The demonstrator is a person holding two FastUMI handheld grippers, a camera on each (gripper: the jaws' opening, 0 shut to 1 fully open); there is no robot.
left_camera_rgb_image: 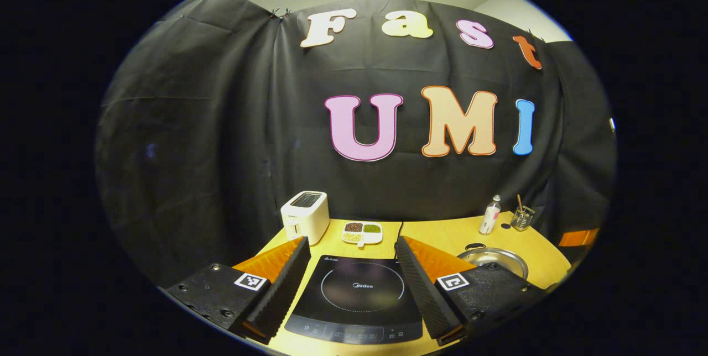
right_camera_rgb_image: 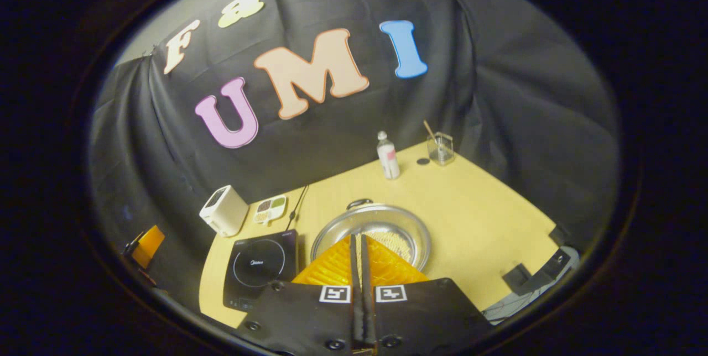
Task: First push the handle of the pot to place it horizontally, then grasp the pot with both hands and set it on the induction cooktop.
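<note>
My left gripper [left_camera_rgb_image: 352,273] has its fingers spread wide apart, holding nothing, and I see it poised above the near edge of the induction cooktop [left_camera_rgb_image: 357,295], which lies flat on the worktop [left_camera_rgb_image: 442,234] straight ahead between the two fingers. Beyond the cooktop, ahead and a little left, stands a white toaster [left_camera_rgb_image: 305,216], and just beside it to the right sits a small divided dish [left_camera_rgb_image: 362,233] with dark, green and pale fillings. The pot [left_camera_rgb_image: 494,259] lies off to the right of this gripper, partly hidden behind its right finger — I can make out its metal rim and a dark handle at the far side. Farther back on the right stand a small bottle [left_camera_rgb_image: 490,216] and a clear glass [left_camera_rgb_image: 522,218] with a stick in it. My right gripper [right_camera_rgb_image: 359,256] has its fingers pressed together, with nothing between them, and it hangs over the near side of the pot [right_camera_rgb_image: 381,229]; from here the pot sits directly ahead, open and shallow, its dark handle [right_camera_rgb_image: 359,203] at the far rim. The cooktop [right_camera_rgb_image: 260,267] is to the left of this gripper, just beside the pot but not under it — the pot rests on the bare worktop [right_camera_rgb_image: 487,223]. The toaster [right_camera_rgb_image: 224,210] and dish [right_camera_rgb_image: 270,209] lie ahead-left, the bottle [right_camera_rgb_image: 388,157] and glass [right_camera_rgb_image: 441,148] well ahead.
</note>
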